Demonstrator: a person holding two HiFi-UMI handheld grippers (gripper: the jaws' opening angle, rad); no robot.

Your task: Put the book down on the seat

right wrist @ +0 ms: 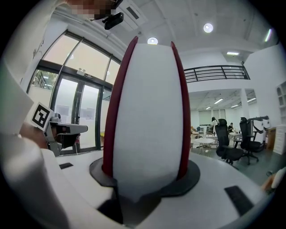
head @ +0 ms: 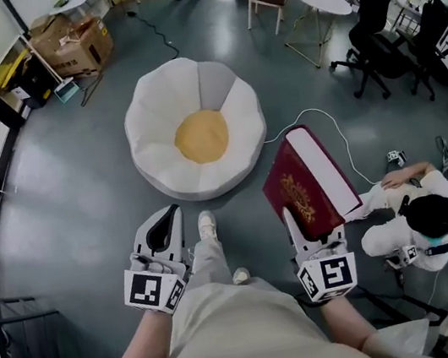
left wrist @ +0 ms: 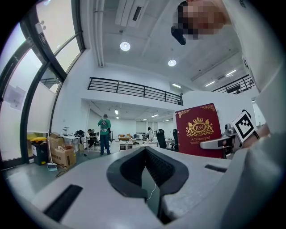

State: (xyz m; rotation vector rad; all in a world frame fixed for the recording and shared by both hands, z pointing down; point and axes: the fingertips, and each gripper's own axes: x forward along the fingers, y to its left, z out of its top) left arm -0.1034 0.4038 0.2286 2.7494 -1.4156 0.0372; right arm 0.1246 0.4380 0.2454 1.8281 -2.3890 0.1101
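- The right gripper (head: 318, 239), at the person's 1 o'clock, is clamped on a thick dark-red hardback book with a gold crest (head: 302, 190), held up off the floor.
- The left gripper (head: 159, 233), at 11 o'clock, has its jaws together with nothing between them.
- Beyond, at 12 o'clock, the white petal-shaped cushion seat with a yellow centre (head: 155, 126) sits on the grey floor; the book is at its 5 o'clock, apart from it.
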